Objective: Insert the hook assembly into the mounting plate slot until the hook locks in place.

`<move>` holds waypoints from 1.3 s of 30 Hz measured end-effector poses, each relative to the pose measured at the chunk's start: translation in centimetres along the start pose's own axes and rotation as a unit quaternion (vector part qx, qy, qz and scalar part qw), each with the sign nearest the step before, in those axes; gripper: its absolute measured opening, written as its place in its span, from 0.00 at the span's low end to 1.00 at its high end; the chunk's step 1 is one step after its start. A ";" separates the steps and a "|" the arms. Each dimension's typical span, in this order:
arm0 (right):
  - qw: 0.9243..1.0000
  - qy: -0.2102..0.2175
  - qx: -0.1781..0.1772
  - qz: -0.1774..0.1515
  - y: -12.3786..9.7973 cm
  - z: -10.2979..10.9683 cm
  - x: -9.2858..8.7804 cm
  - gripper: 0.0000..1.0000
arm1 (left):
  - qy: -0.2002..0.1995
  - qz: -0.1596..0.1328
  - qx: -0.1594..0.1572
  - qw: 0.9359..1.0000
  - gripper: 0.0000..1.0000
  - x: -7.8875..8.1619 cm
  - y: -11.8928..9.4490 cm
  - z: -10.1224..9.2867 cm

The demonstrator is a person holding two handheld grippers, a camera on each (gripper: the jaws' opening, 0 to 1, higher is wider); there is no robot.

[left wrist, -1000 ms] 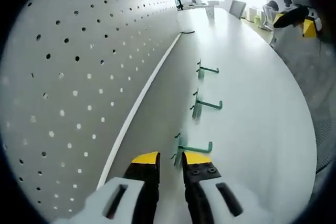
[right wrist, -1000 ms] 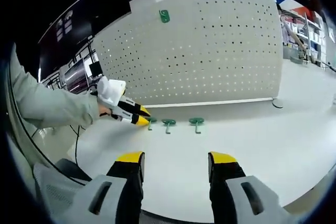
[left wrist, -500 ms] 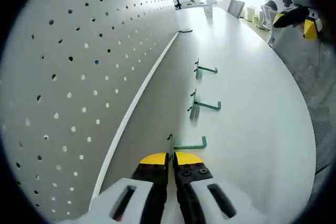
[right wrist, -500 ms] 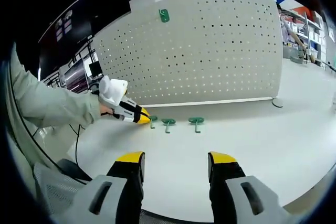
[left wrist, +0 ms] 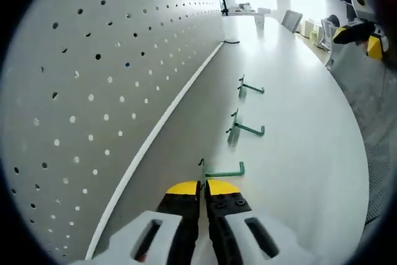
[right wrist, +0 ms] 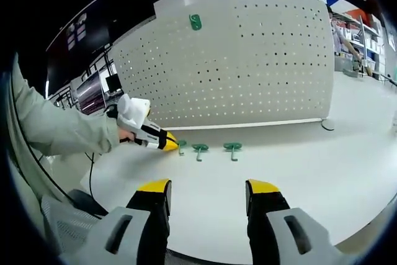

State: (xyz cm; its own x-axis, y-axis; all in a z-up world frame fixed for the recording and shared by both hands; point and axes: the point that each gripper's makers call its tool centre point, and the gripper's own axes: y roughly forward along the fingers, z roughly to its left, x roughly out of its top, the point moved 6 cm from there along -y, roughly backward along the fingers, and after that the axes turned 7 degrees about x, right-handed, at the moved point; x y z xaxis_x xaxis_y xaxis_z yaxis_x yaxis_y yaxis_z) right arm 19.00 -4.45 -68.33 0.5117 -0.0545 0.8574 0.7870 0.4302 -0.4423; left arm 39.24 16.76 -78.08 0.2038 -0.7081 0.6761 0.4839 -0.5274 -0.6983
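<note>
Pegboard [left wrist: 93,79] stands upright at the far edge of the white table [left wrist: 298,153], and three green hooks lie in a row before it. The left gripper [left wrist: 203,185] has its fingers pressed together on the near end of the nearest hook [left wrist: 224,170], which lies low by the table. The middle hook [left wrist: 242,130] and the far hook [left wrist: 249,87] lie beyond it, untouched. In the right gripper view the left gripper [right wrist: 166,144] sits at the left end of the row, a sleeve [right wrist: 62,134] behind it. One green hook [right wrist: 195,22] already hangs high on the pegboard [right wrist: 248,66]. The right gripper [right wrist: 208,192] hovers well back from the row with its fingers spread, holding nothing.

The pinch is on a thin wire end, so the hook could likely twist or slip between the fingers during the lift, leaving its prongs misaligned with the holes; a skewed entry would probably jam before locking.

Compared with a second ago, the left fingers, then parted beside the hook, have closed on it. The right gripper has stayed put.
</note>
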 end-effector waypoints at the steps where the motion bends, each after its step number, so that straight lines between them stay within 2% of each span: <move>1: 1.000 0.000 0.000 0.000 0.0 0.0 0.0 0.46 | -0.001 -0.005 0.006 1.000 0.04 0.0 -0.2 0.0; 4: 1.000 -0.001 0.000 -0.003 -0.1 0.1 0.1 0.46 | -0.010 -0.011 0.010 1.000 0.04 0.1 -0.6 -0.1; 11: 1.000 0.000 0.004 -0.009 -0.1 0.5 0.3 0.46 | -0.072 -0.036 0.030 0.996 0.04 0.6 -1.9 -0.5; 18: 1.000 -0.005 0.009 -0.014 -0.3 0.9 0.6 0.46 | -0.104 -0.053 0.045 0.992 0.04 0.7 -3.3 -1.0; 32: 1.000 -0.011 0.016 -0.024 -1.1 1.6 1.1 0.46 | -0.134 -0.084 0.071 0.985 0.04 0.6 -6.6 -1.2; 35: 0.999 -0.013 0.018 -0.028 -1.2 1.7 1.3 0.46 | -0.133 -0.103 0.083 0.982 0.04 1.0 -7.6 -1.3; 39: 0.999 -0.015 0.019 -0.032 -1.4 1.8 1.6 0.46 | -0.148 -0.133 0.101 0.975 0.04 1.6 -9.2 -1.2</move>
State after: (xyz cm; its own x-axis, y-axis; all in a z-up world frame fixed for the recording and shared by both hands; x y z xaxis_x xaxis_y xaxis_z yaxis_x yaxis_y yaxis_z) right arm 18.04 -3.49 -65.84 0.4494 -0.0560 0.8916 0.8040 0.4604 -0.3763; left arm 34.11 19.93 -70.84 0.2707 -0.3762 0.8861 0.7044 -0.5500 -0.4487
